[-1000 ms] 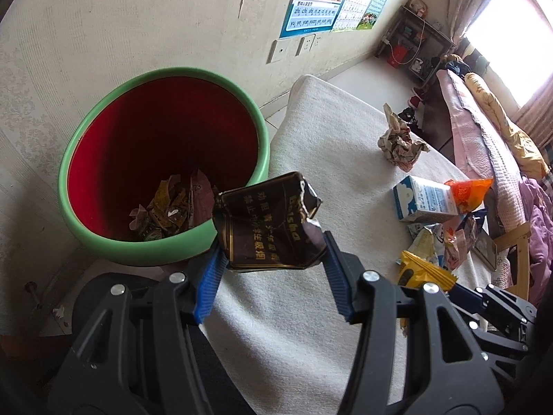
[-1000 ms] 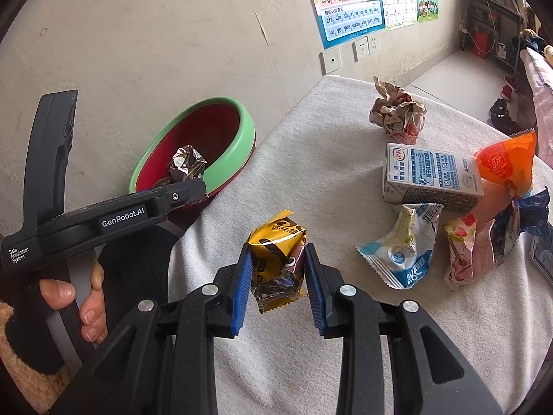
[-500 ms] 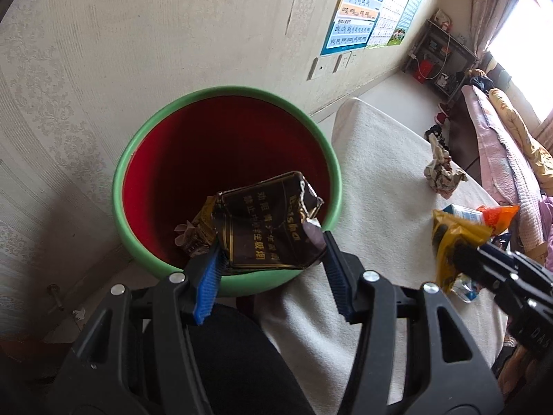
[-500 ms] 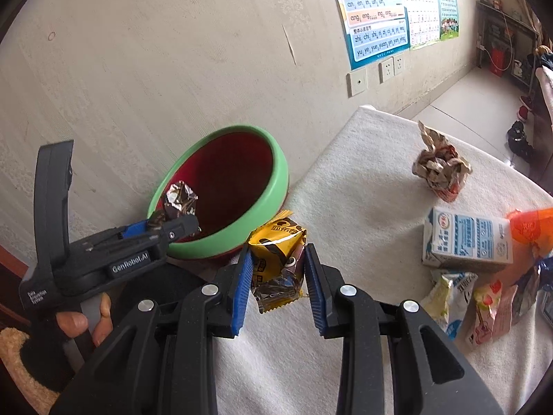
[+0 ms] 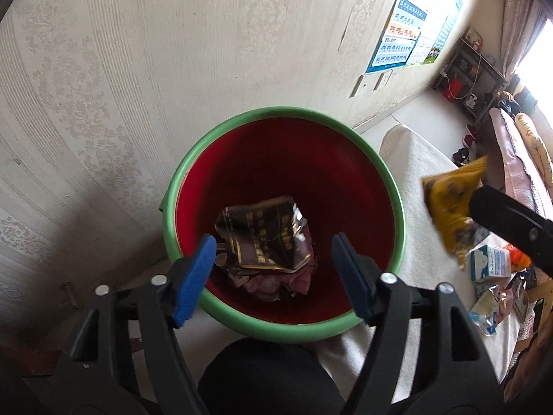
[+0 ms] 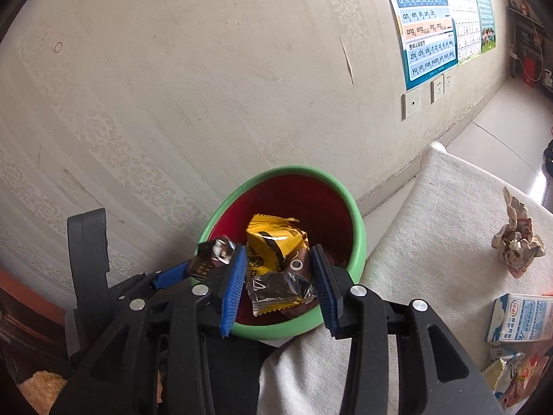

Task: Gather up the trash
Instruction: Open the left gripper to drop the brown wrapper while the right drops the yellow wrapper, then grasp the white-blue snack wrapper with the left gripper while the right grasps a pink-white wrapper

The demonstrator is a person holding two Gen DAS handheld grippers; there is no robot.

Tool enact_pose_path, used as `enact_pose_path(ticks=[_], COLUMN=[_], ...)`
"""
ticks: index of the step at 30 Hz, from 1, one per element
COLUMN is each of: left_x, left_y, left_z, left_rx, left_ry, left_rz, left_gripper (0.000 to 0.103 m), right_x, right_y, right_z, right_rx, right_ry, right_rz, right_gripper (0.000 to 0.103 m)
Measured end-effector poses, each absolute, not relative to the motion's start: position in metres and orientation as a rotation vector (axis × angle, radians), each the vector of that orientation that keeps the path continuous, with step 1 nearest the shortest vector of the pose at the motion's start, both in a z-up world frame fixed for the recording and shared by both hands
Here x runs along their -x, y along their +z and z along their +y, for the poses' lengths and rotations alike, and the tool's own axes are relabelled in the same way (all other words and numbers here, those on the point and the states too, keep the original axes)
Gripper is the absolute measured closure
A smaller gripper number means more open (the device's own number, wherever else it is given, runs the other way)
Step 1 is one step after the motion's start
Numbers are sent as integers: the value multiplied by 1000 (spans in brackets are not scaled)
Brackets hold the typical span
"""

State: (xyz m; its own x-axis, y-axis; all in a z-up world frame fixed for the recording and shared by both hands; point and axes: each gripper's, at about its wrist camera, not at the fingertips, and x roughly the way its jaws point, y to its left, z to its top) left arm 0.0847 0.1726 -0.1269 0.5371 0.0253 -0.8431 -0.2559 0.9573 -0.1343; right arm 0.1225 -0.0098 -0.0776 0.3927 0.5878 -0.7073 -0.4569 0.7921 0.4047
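Observation:
A red bin with a green rim [image 5: 262, 112] stands by the wall; it also shows in the right wrist view [image 6: 359, 238]. My left gripper [image 5: 274, 263] is open above the bin. A dark brown wrapper [image 5: 266, 235] is loose between and below its fingers, over the other trash in the bin. My right gripper [image 6: 280, 283] is shut on a yellow snack wrapper [image 6: 273, 242] and holds it at the bin's near rim. The yellow wrapper also shows in the left wrist view [image 5: 449, 204].
A table under a white cloth [image 6: 432, 242] lies right of the bin. On it are a crumpled paper ball [image 6: 516, 238], a white and blue carton [image 6: 522, 318] and several snack packets [image 5: 490, 304]. The papered wall [image 5: 172, 52] is just behind the bin.
My left gripper moved over the bin, opened and let go of the brown wrapper, which drops into the bin. My right gripper carried the yellow wrapper from the table to the bin.

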Motion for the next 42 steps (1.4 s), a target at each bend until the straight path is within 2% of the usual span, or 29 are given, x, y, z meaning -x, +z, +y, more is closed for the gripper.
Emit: enact_pose_path(ticks=[2, 8, 15, 19, 26, 28, 29, 30, 41, 42], left_x=[-84, -81, -78, -78, -75, -76, -78, -79, -90, -91], left_y=[-127, -127, -130, -134, -135, -136, -136, -137, -170, -176], left_z=[175, 164, 133, 97, 16, -6, -17, -28, -130, -134], left_rx=[263, 251, 230, 202, 99, 81, 73, 63, -76, -82], left_ry=[178, 157, 90, 9, -195, -247, -275, -300, -456, -459], left_rz=[993, 994, 1010, 1041, 1087, 1098, 1102, 1106, 1175, 1193], left_gripper=[30, 29, 29, 29, 29, 29, 29, 29, 29, 32], right_x=[-121, -104, -68, -65, -65, -66, -65, -64, -20, -16], right_y=[-75, -81, -109, -136, -176, -182, -185, -184, -153, -153], right_z=[-14, -65, -181, -233, -267, -266, -266, -266, -296, -299], right_rx=[-168, -162, -49, -52, -105, -126, -148, -163, -314, -318], right_ry=[664, 578, 197, 33, -1, 36, 56, 61, 45, 37], right_rz=[946, 948, 937, 996, 1091, 1114, 1125, 1125, 1038, 1036], right_gripper=[46, 41, 41, 41, 41, 44, 59, 62, 64, 64])
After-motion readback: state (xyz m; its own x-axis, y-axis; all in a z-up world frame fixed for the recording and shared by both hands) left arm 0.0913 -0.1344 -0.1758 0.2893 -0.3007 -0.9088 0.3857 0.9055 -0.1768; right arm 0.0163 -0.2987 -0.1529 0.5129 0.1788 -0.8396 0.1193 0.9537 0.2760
